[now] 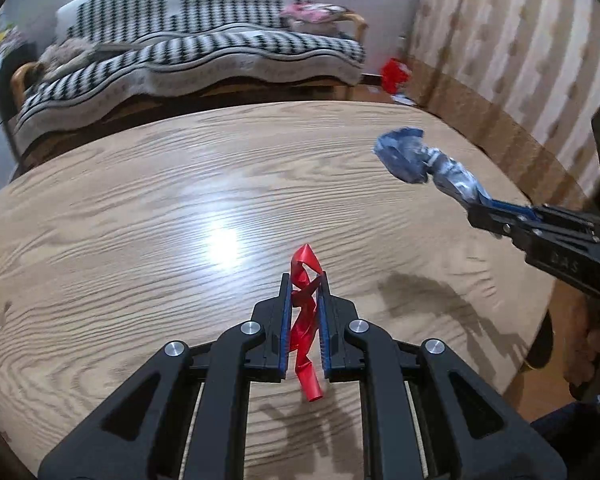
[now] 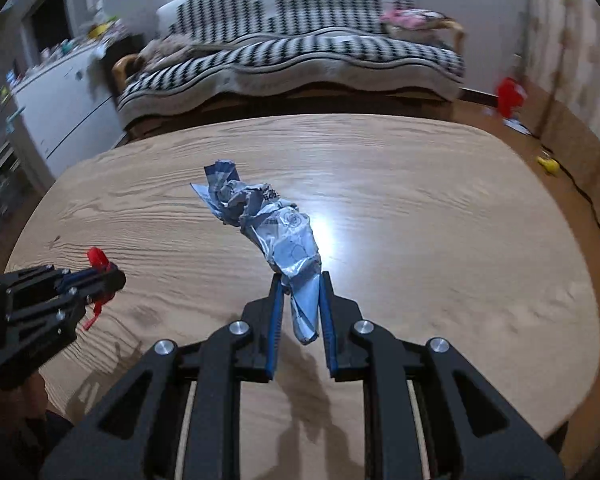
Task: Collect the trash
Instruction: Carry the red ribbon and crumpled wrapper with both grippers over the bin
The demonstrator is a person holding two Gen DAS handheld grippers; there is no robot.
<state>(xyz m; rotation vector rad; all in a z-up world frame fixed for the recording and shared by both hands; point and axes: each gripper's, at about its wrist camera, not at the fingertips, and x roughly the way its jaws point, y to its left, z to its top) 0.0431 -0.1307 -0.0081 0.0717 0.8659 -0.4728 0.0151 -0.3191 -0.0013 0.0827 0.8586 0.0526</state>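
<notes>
The left gripper pinched the red ribbon and the right gripper, at 2 o'clock, clamped the crumpled wrapper; the thin, slack ribbon risked slipping free over the table.

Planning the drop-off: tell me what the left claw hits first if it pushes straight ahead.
Probably nothing soon. The left claw, shut on the ribbon, points across bare table; past its far edge stands the sofa. Depth is unclear.

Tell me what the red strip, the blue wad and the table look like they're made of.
Red strip: probably thin glossy plastic or ribbon; it curls and shines.
Blue wad: likely a crumpled printed wrapper, paper or film; sharp creases, pale sheen, so it's open.
Table: wood or wood-look laminate; visible grain, and a lamp glare suggests a smooth, semi-gloss finish.
</notes>
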